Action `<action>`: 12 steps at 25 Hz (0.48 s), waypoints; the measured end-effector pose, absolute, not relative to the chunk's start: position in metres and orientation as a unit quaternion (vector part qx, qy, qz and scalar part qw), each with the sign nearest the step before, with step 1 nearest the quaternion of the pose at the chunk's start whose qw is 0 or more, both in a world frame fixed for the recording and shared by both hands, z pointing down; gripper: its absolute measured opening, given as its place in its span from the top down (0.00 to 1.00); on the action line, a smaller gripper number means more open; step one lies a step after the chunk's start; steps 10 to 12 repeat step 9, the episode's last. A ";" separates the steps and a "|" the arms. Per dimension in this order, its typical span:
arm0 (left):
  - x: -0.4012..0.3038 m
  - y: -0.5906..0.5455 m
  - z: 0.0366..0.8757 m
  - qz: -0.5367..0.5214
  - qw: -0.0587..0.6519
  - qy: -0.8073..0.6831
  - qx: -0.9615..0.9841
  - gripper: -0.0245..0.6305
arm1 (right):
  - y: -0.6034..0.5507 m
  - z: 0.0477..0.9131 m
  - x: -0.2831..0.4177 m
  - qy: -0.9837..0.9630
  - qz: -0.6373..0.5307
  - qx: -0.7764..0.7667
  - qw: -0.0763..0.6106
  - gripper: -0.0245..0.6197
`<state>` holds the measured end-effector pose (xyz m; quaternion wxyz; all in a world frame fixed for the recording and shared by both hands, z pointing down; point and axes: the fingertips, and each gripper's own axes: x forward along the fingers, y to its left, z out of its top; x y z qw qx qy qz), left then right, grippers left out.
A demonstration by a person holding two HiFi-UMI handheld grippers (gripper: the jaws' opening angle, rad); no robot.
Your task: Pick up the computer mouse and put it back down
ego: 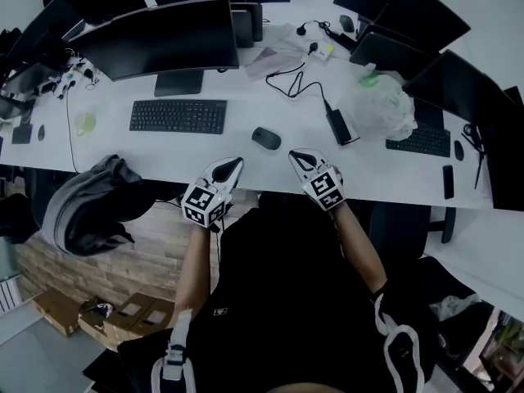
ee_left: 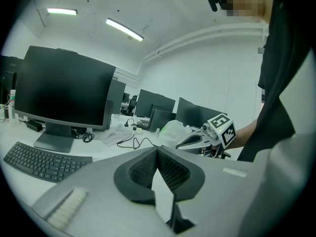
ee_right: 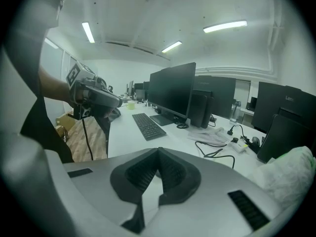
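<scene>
While both grippers hover over the near edge of the white desk (ego: 246, 170), the computer mouse (ego: 266, 138) lies flat on the desktop just beyond them. It sits farther in than the tips of the left gripper (ego: 235, 165) and the right gripper (ego: 296, 156), roughly between the two, near both and touching neither. A black keyboard (ego: 178, 115) lies to the mouse's left in front of a dark monitor (ego: 155, 38). A black cable (ego: 299, 84) runs across the desk on the mouse's right.

Farther right on the desk stands a crumpled translucent plastic bag (ego: 381, 109); what it holds cannot be made out. Below the desk, cardboard boxes (ego: 123, 313) sit on the floor (their contents are not visible either).

In the left gripper view, the left gripper (ee_left: 158, 157) has its ribbed pads pressed together with nothing between them. The right gripper (ee_left: 183, 143) shows beyond it with its marker cube facing the camera. In the right gripper view, the right gripper (ee_right: 159, 163) is likewise closed tip to tip and empty. The left gripper (ee_right: 114, 102) appears off to the side above the desk edge.
</scene>
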<state>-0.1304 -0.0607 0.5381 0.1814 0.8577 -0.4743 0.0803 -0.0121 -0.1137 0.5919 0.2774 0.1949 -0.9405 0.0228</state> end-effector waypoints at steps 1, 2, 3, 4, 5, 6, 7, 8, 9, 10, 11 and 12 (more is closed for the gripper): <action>-0.130 -0.062 0.538 0.080 0.182 -0.473 0.858 0.96 | -0.114 0.592 -0.012 -0.940 0.023 0.195 0.278 0.96; -0.129 -0.062 0.538 0.080 0.182 -0.472 0.859 0.96 | -0.115 0.592 -0.012 -0.940 0.024 0.196 0.278 0.96; -0.129 -0.063 0.538 0.081 0.182 -0.471 0.859 0.96 | -0.116 0.592 -0.012 -0.940 0.025 0.196 0.277 0.96; -0.128 -0.065 0.538 0.082 0.182 -0.470 0.859 0.96 | -0.118 0.592 -0.013 -0.940 0.025 0.196 0.277 0.96; -0.128 -0.065 0.538 0.083 0.183 -0.470 0.860 0.96 | -0.119 0.592 -0.014 -0.941 0.025 0.196 0.277 0.96; -0.128 -0.066 0.538 0.083 0.183 -0.469 0.860 0.96 | -0.119 0.592 -0.015 -0.941 0.026 0.196 0.276 0.96; -0.128 -0.067 0.538 0.084 0.183 -0.469 0.860 0.96 | -0.119 0.592 -0.015 -0.941 0.026 0.195 0.276 0.96; -0.128 -0.067 0.538 0.084 0.183 -0.469 0.860 0.96 | -0.120 0.592 -0.016 -0.941 0.026 0.195 0.276 0.96; -0.129 -0.068 0.538 0.084 0.183 -0.468 0.860 0.96 | -0.120 0.593 -0.016 -0.941 0.027 0.195 0.276 0.96; -0.129 -0.068 0.538 0.084 0.183 -0.468 0.860 0.96 | -0.120 0.593 -0.016 -0.941 0.027 0.195 0.276 0.96; -0.129 -0.068 0.538 0.084 0.183 -0.468 0.860 0.96 | -0.120 0.593 -0.016 -0.941 0.027 0.195 0.276 0.96; -0.129 -0.068 0.538 0.084 0.183 -0.468 0.860 0.96 | -0.120 0.593 -0.016 -0.941 0.027 0.195 0.276 0.96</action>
